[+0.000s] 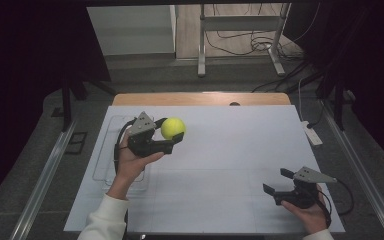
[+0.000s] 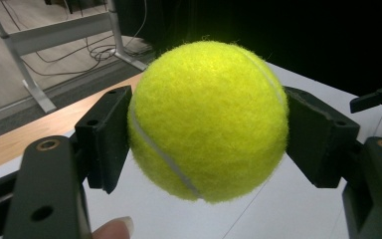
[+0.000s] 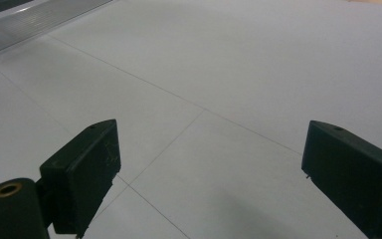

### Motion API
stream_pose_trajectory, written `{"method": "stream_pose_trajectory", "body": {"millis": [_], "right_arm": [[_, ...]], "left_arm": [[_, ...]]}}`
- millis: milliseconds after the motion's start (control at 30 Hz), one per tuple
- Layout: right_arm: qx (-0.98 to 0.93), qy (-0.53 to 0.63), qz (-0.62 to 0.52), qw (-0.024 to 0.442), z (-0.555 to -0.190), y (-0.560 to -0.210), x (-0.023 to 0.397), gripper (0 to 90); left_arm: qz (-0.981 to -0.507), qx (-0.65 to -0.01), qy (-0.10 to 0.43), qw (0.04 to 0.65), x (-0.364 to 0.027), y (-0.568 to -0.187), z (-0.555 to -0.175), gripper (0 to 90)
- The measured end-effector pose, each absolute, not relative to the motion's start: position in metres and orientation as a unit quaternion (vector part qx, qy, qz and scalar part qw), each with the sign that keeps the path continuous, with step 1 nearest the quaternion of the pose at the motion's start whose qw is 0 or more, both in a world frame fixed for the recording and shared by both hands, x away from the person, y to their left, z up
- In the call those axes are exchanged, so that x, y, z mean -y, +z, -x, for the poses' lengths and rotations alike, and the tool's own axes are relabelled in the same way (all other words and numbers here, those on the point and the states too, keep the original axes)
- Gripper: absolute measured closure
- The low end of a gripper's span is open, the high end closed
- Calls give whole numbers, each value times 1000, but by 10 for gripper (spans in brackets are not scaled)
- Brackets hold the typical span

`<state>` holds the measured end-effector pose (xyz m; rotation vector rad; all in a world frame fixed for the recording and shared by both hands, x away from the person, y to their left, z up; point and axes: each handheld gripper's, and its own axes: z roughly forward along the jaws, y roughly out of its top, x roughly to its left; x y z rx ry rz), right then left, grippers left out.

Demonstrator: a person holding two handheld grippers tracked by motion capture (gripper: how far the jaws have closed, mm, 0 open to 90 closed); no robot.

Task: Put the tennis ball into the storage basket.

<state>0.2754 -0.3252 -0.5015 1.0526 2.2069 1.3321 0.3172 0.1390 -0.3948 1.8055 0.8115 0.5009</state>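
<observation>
A white sheet covers the table point(image 1: 220, 165), faint seams crossing it; a strip of bare wood shows along the far edge; beyond lie grey floor, a metal stand's legs point(image 1: 240, 45) and loose cables, with dark surroundings at both sides. A clear tray point(image 1: 102, 165) sits at the left edge. The left tongs point(image 1: 178, 136), raised above the table near its far-left part, are clamped on the yellow tennis ball point(image 2: 206, 119), a pad on each side; the right tongs point(image 1: 277, 181) rest near the near-right corner, jaws spread, nothing between them.
</observation>
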Motion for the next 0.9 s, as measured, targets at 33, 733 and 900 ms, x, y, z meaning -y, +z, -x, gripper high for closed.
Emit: {"method": "stream_pose_trajectory", "body": {"millis": [33,733,900], "right_arm": [[-780,471,-372,178,-275,-501,325,88],[-780,471,-371,179,-275,-501,325,88],[-781,470,-371,179,-275,-501,325,88]], "left_arm": [[-754,-339,209,523,-139,-395,-317,263],[-744,-360,222,517,-155,-397,-323,263],[-742,-364,223,516,-158,-398,-325,264]]}}
